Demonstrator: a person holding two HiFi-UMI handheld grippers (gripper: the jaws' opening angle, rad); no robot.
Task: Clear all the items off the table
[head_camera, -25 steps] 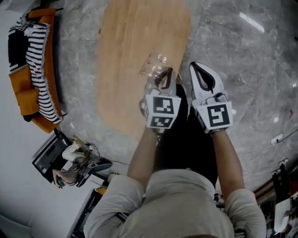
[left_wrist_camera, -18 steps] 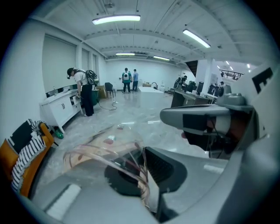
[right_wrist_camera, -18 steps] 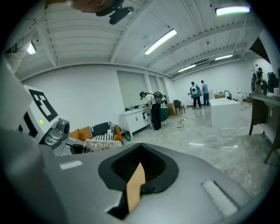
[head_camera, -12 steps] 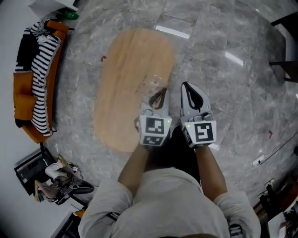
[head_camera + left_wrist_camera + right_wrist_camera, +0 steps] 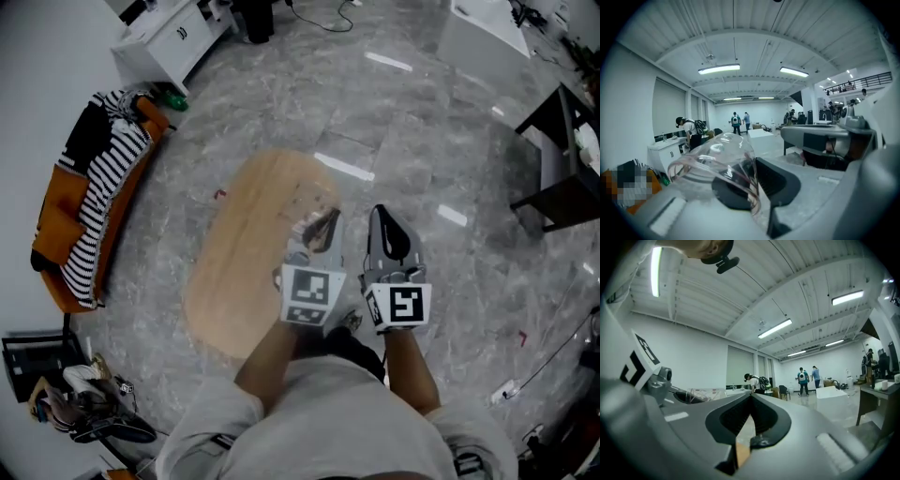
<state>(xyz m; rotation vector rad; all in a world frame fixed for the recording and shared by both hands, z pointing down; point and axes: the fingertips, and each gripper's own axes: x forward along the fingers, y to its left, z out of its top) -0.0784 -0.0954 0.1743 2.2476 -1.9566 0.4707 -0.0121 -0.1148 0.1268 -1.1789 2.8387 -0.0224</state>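
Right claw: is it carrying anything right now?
No, the right gripper view shows the right claw with its jaws closed together and nothing held between them.

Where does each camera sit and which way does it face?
Head view: on the person's head, steeply down at the wooden table; forearms, left gripper, right gripper show.
Left gripper view: on the left gripper, level across the hall; its jaws clamp a clear cup.
Right gripper view: on the right gripper, facing likewise; jaws shut, empty.
Both gripper views share the clear cup and a backpack-wearing person.
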